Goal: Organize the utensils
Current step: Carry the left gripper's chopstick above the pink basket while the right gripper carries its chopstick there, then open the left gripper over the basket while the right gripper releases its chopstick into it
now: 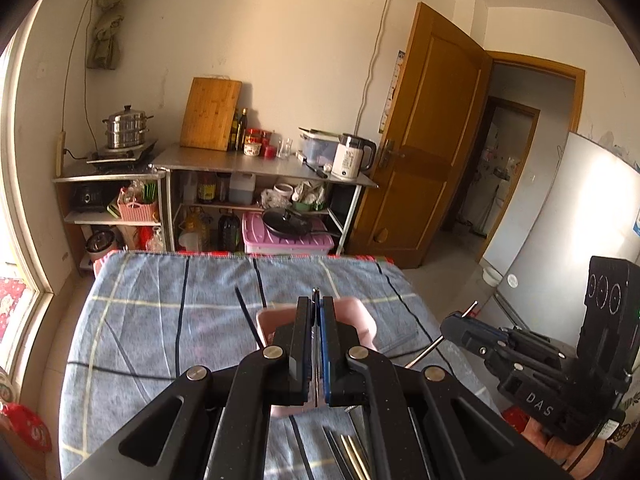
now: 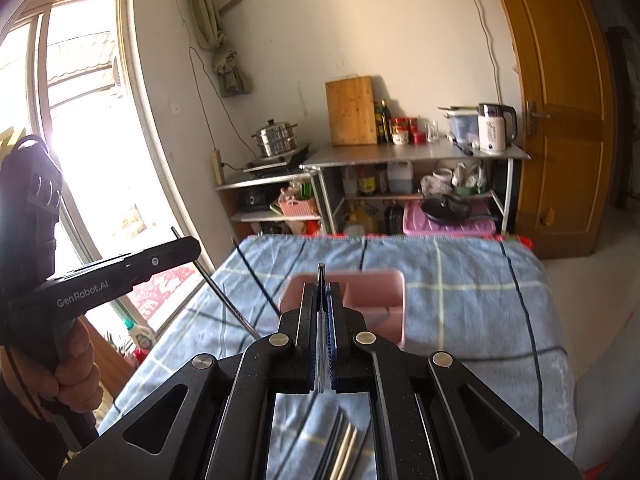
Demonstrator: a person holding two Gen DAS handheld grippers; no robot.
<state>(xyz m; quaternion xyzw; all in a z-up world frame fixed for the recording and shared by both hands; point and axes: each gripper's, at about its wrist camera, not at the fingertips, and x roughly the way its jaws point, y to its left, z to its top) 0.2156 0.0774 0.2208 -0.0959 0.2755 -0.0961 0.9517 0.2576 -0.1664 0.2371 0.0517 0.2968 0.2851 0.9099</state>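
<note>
In the left wrist view, a thin metal utensil (image 1: 316,344) is being gripped between the nearly closed fingers of the left gripper (image 1: 316,312), its tip poking out above a pink holder (image 1: 362,320) that is standing on the blue checked cloth (image 1: 160,320). A black chopstick (image 1: 248,316) is leaning at the holder's left side. More chopsticks (image 1: 352,452) are lying on the cloth below the gripper. The right gripper (image 1: 454,326) is being held off to the right — a metal rod (image 1: 444,338) is clamped in it.

In the right wrist view, a clear pen-like stick (image 2: 321,320) is being pinched between the right gripper's closed fingers (image 2: 308,320), over the pink holder (image 2: 380,296).
</note>
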